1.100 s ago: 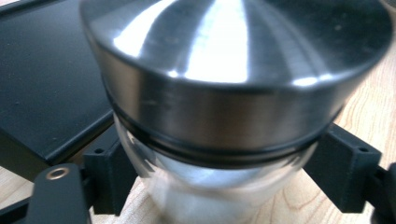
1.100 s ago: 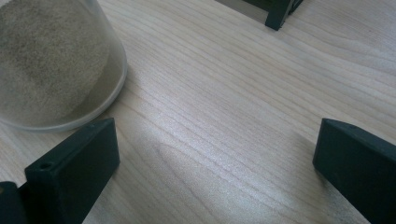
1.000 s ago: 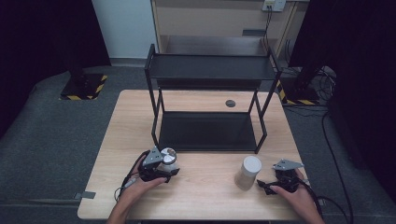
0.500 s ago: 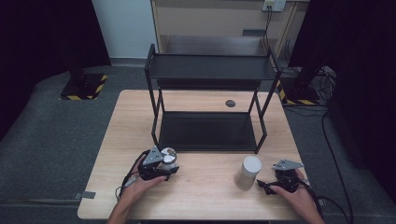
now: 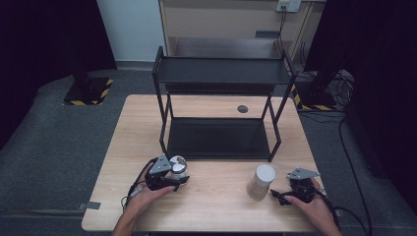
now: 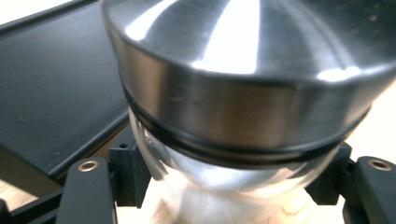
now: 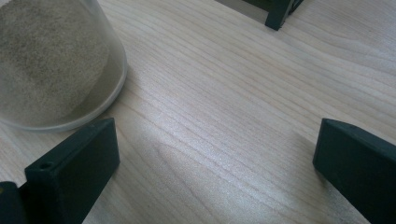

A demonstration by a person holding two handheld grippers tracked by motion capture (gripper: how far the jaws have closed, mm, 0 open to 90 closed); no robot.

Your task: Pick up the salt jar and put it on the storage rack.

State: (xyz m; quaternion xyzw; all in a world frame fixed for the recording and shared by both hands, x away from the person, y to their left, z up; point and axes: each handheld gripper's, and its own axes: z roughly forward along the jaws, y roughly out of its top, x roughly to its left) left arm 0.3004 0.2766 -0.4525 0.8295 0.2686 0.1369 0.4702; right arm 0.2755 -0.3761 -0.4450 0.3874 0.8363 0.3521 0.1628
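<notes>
left tongs (image 5: 173,181) clamped around a glass jar with a steel lid (image 5: 177,166), gripping the clear body just under the lid's black seal, as seen close up in the left gripper view (image 6: 233,93). gripped low on the glass probably to keep the lid free and the jar upright for a lift. jar standing on the tabletop (image 5: 216,206) toward its near left part, just in front of the black rack (image 5: 219,73), likely bound for one of its shelves.

right tongs (image 5: 280,195) spread wide, holding nothing, resting near the tabletop's near right corner. just beside them, a second jar with a white lid (image 5: 262,181), filled with pale powder (image 7: 46,60); one jaw close to its base but apart from it, seemingly lined up for a later grab.
</notes>
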